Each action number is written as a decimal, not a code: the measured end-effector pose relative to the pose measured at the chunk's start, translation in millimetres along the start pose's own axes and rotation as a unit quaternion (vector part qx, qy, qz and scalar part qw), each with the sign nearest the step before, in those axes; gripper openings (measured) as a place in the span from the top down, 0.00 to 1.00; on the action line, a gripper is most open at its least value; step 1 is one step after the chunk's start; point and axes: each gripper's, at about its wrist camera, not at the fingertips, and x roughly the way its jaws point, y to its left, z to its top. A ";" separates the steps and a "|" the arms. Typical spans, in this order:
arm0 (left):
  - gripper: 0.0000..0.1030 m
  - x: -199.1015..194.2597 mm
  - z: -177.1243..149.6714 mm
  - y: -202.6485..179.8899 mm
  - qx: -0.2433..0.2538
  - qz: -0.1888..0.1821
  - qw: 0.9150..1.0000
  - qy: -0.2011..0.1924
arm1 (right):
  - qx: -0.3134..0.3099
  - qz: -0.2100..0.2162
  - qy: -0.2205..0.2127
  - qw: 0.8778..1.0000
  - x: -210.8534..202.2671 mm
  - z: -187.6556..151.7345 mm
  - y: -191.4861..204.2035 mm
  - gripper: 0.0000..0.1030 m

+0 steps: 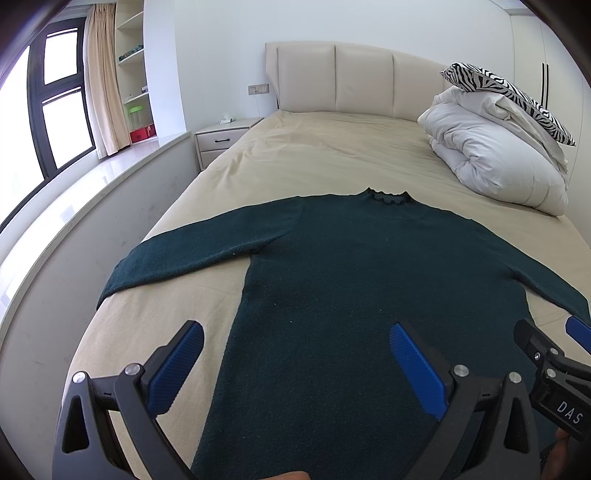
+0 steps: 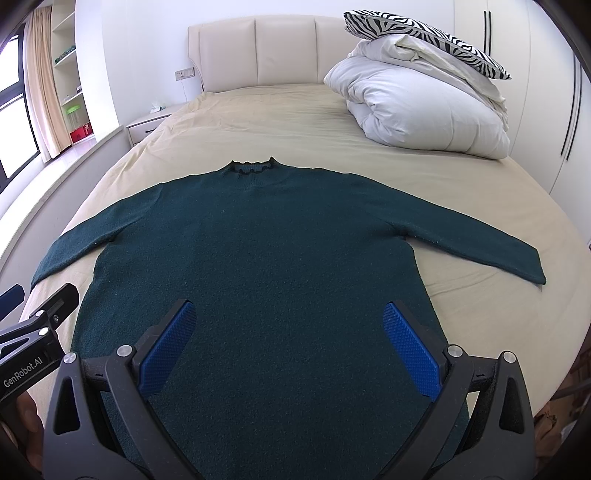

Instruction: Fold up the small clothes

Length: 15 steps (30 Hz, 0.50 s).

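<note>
A dark green long-sleeved sweater (image 1: 332,266) lies flat on the bed, collar toward the headboard and both sleeves spread out; it also shows in the right wrist view (image 2: 266,251). My left gripper (image 1: 295,336) is open and empty above the sweater's lower left part. My right gripper (image 2: 290,314) is open and empty above its lower middle. The right gripper shows at the right edge of the left wrist view (image 1: 546,343); the left gripper shows at the left edge of the right wrist view (image 2: 37,310).
The bed has a beige sheet (image 2: 258,122) and a padded headboard (image 2: 258,48). A folded white duvet (image 2: 417,107) with a zebra-print pillow (image 2: 424,33) sits at the far right. A nightstand (image 1: 221,140), window ledge (image 1: 110,192) and shelves (image 1: 133,74) are on the left.
</note>
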 end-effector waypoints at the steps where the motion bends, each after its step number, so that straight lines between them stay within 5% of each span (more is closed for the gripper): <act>1: 0.00 0.4 0.0 0.4 0.000 0.000 1.000 0.000 | 0.000 0.000 0.000 1.000 0.0 0.1 -0.1 0.00; 10: 0.00 4.3 -2.8 -0.1 -0.005 -0.011 1.000 0.009 | 0.007 0.003 0.001 1.000 2.5 -3.7 -3.4 0.00; 15: 0.00 11.7 -10.5 -0.8 -0.003 -0.037 0.999 0.020 | 0.068 0.023 -0.002 0.997 10.4 -0.8 -51.5 0.00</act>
